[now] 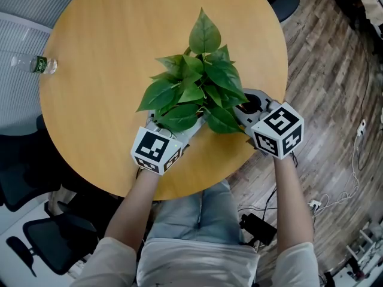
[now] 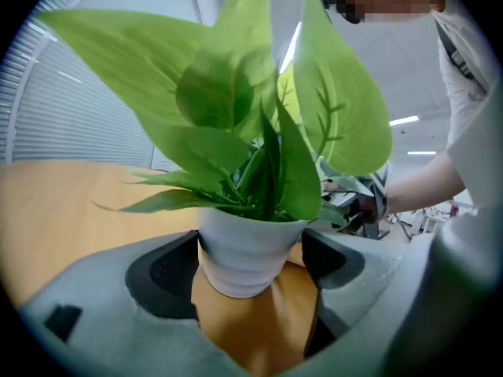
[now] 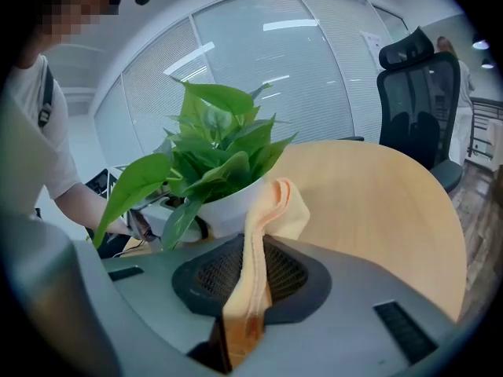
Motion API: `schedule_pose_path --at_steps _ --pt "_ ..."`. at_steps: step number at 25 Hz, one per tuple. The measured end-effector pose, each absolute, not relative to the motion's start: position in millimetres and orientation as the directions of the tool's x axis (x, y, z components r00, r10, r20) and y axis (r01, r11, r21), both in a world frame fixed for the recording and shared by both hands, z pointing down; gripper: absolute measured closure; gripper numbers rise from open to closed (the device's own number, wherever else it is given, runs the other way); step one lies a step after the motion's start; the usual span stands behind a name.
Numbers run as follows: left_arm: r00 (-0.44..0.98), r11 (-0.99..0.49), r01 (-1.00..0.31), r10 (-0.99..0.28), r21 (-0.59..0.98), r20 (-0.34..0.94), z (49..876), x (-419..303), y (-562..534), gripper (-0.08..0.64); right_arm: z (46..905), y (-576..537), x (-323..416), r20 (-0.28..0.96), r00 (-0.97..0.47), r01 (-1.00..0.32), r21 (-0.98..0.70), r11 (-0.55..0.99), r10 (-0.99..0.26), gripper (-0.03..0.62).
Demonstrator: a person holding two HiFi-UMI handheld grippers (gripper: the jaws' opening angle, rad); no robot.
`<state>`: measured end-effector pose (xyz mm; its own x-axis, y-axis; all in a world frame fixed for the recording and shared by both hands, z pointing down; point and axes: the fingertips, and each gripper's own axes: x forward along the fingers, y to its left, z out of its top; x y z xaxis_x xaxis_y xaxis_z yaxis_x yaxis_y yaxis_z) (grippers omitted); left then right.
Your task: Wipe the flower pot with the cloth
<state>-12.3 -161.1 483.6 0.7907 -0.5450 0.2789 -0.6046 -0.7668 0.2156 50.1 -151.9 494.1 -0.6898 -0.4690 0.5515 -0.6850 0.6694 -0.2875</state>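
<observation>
Head view: we see the plant (image 1: pixel 197 88) near the surface's (image 1: pixel 108 70) edge, left tool (image 1: pixel 173 127) and right tool (image 1: pixel 250 105) flanking it.

Left gripper view: jaws clasp the flower pot (image 2: pixel 244 254).

Right gripper view: jaws pinch the cloth (image 3: pixel 250 289). The pot stands just ahead-left, seemingly touching the cloth's tip.

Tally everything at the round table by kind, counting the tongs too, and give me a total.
White flower pot with plant: 1
Orange cloth: 1
Plastic bottle: 1
Tongs: 2, left tongs and right tongs
Total: 5
</observation>
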Motion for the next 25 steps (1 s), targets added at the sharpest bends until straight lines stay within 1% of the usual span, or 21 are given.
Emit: schedule_pose_path --at_steps 7,12,17,21,25 --pt "0.758 -0.734 -0.646 -0.584 0.209 0.290 484 -10 -162 0.138 497 -124 43 0.534 -0.699 -0.687 -0.317 0.654 -0.476 0.532" --pt "0.726 -0.695 -0.684 -0.623 0.220 0.290 486 -10 -161 0.138 499 -101 33 0.542 -0.711 -0.664 -0.307 0.682 -0.448 0.532" --pt "0.729 -0.696 -0.681 -0.617 0.226 0.298 488 -10 -160 0.138 500 -99 33 0.535 -0.715 -0.665 -0.321 0.674 -0.451 0.532" --pt "0.758 -0.720 -0.650 -0.587 0.245 0.285 487 -10 -157 0.137 499 -99 32 0.533 -0.714 -0.668 -0.326 0.668 -0.454 0.532" --pt "0.764 -0.739 -0.638 -0.573 0.216 0.296 489 -15 -152 0.135 499 -99 33 0.528 -0.715 -0.671 -0.334 0.662 -0.459 0.532"
